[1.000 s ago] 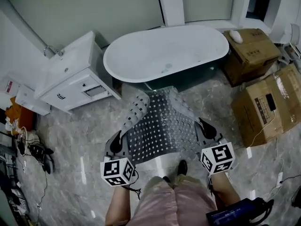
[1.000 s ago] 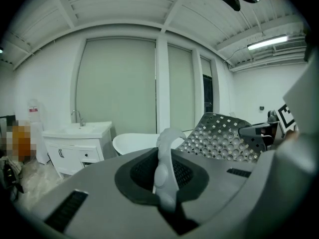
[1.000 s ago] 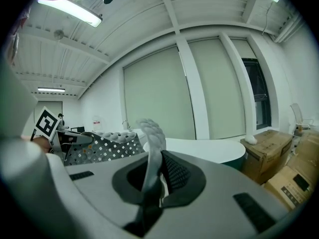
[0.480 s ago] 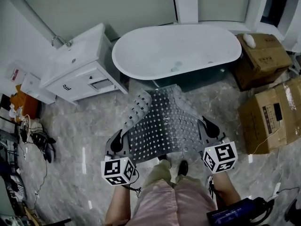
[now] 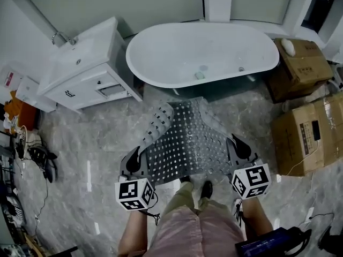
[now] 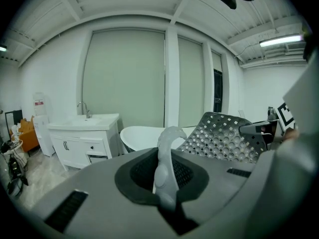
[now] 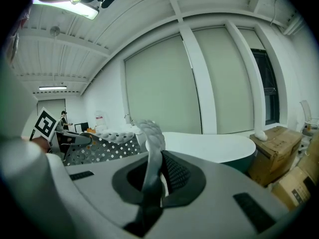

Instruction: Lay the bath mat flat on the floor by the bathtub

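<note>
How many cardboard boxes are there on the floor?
2. One box stands by the tub's right end; a second box is nearer, at the right edge. Others may be out of view.

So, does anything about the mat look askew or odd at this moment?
Yes. The bath mat is not flat: it hangs between the left gripper and the right gripper, each shut on a near corner, and its left edge curls over, showing the bumpy underside. The far end points toward the bathtub.

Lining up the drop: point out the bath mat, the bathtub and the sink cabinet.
bath mat (image 5: pixel 187 143), head view, middle of its perforated sheet.
bathtub (image 5: pixel 182 52), head view, bare inner floor.
sink cabinet (image 5: pixel 99 44), head view, its white top.
</note>
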`<state>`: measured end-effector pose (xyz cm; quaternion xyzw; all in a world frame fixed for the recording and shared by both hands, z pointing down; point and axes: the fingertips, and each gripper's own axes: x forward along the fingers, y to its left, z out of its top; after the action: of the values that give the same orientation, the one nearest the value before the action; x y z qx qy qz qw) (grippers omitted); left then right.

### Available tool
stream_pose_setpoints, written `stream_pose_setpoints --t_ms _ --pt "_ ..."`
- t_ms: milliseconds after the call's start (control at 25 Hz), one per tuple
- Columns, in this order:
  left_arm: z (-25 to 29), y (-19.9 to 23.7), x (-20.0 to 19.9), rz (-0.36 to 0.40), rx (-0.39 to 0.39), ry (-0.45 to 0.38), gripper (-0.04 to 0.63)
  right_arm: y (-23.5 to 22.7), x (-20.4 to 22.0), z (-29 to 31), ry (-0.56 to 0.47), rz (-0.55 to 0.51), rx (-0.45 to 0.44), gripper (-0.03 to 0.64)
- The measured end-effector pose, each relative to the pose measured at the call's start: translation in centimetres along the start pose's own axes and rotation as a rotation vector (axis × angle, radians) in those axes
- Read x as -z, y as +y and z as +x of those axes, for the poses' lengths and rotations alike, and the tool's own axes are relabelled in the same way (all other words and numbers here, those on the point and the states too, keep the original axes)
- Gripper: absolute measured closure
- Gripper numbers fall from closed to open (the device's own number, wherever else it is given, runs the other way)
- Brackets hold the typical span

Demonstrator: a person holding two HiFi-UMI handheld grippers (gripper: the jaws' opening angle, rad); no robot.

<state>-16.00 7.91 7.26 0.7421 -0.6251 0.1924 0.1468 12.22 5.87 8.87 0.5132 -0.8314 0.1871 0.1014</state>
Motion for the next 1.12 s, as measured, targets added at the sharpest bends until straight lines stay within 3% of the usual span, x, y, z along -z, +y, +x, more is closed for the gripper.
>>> stream_pose_setpoints --t_ms 560,1120 --pt "6.3 8.5 -3.6 -0.028 0.050 -0.026 0.561 3.1 -5.3 7.9 -0.001 -0.050 0.063 0.589" --pt "9.6 9.1 -5.2 -0.027 0.086 -0.039 0.561 2.0 -7.4 8.8 -0.022 -0.058 0.124 0.589"
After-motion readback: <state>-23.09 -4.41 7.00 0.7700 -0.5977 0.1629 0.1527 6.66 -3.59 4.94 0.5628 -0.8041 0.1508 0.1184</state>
